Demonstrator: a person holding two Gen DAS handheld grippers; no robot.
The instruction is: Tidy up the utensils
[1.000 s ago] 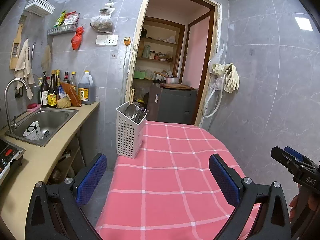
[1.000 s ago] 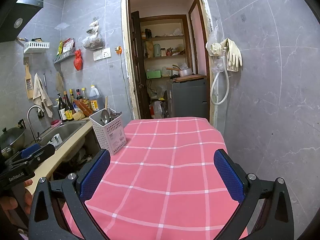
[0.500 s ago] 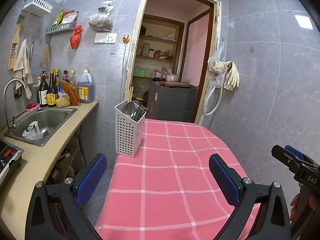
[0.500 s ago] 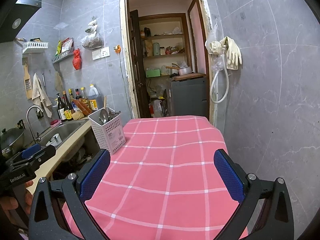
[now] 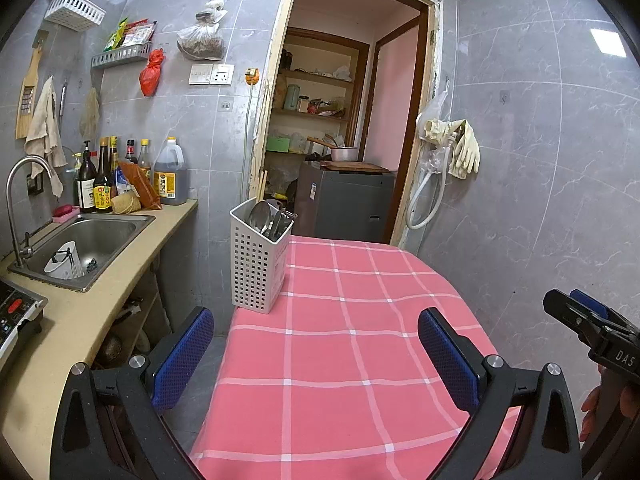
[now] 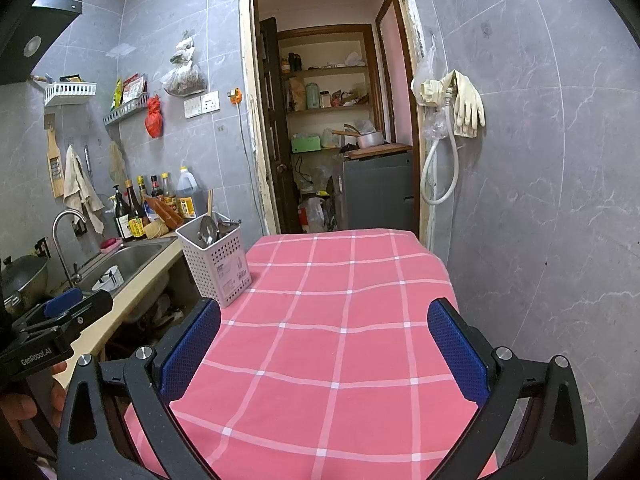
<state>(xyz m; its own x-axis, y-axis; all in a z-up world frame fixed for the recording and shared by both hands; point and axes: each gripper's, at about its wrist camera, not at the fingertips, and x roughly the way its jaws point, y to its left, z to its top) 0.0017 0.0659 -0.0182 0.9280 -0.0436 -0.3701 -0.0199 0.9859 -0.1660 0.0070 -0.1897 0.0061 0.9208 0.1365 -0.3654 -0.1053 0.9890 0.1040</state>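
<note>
I have both grippers held back over the near end of the table (image 5: 340, 360) — the left gripper (image 5: 316, 354) and the right gripper (image 6: 324, 346) each with its blue pads spread wide and nothing between them, which I judge suits a start or a pause rather than a grasp. The white perforated utensil caddy (image 5: 258, 264) stands upright at about ten o'clock on the pink checked tablecloth, right at the table's left edge beside the sink (image 5: 92, 240), with a metal spoon (image 5: 259, 216) and chopsticks (image 5: 262, 184) leaning inside. No loose cutlery lies on the cloth — so I judge the caddy itself is what I would reach for next.
</note>
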